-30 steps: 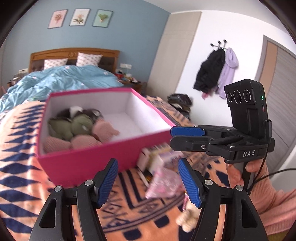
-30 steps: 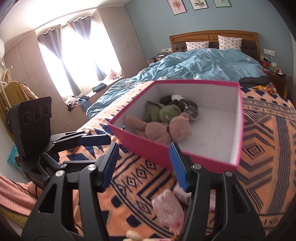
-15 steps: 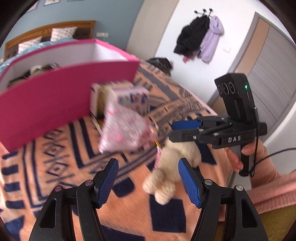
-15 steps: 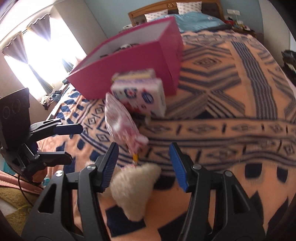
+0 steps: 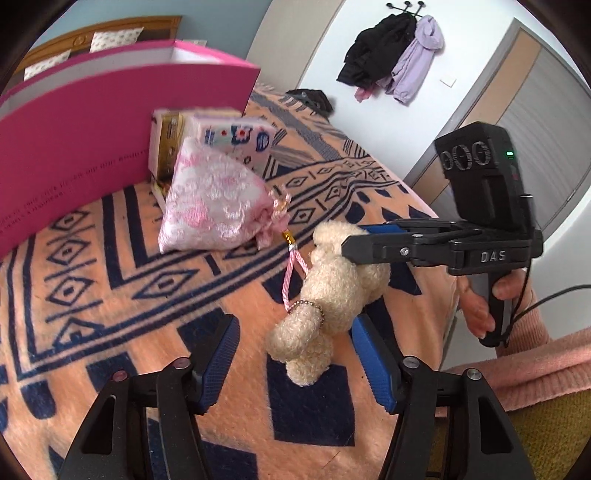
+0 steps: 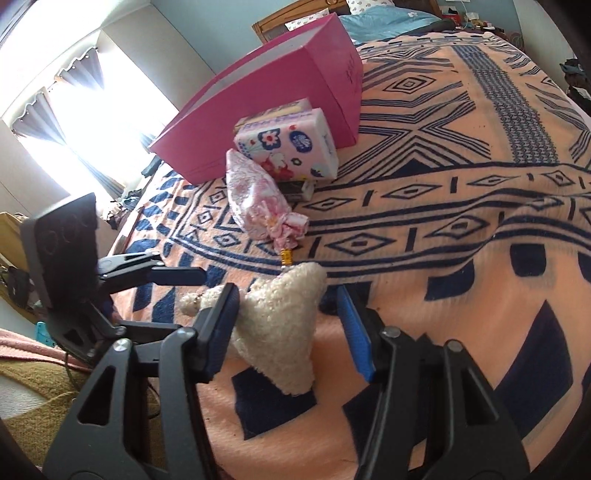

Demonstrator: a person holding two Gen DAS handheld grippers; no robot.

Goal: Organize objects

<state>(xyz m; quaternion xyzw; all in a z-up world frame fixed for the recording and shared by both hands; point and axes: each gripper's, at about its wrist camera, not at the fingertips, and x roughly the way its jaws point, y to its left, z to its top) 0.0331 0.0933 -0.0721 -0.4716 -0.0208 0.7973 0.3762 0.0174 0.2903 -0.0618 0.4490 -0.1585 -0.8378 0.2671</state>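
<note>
While both tongs are closing, the scene stands so:
Left tongs (image 5: 295,363): spread, cream plush toy (image 5: 328,295) between the blades, right blade just beside it.
Right tongs (image 6: 291,325): spread round the toy's head, left blade touching it.
Toy: lying on the patterned bed blanket (image 6: 461,229).
Pink pouch (image 5: 214,206): beyond it, near the pink box (image 5: 92,140).

— What stands around the bed (image 6: 480,155)?
— An orange blanket with navy patterns covers it; its wooden headboard (image 5: 110,27) backs onto a blue wall (image 5: 129,11).
— And to the sides?
— On one side, a bright curtained window (image 6: 92,107). On the other, coats (image 5: 391,55) hang on a white wall, beside a grey door (image 5: 535,110).
</note>
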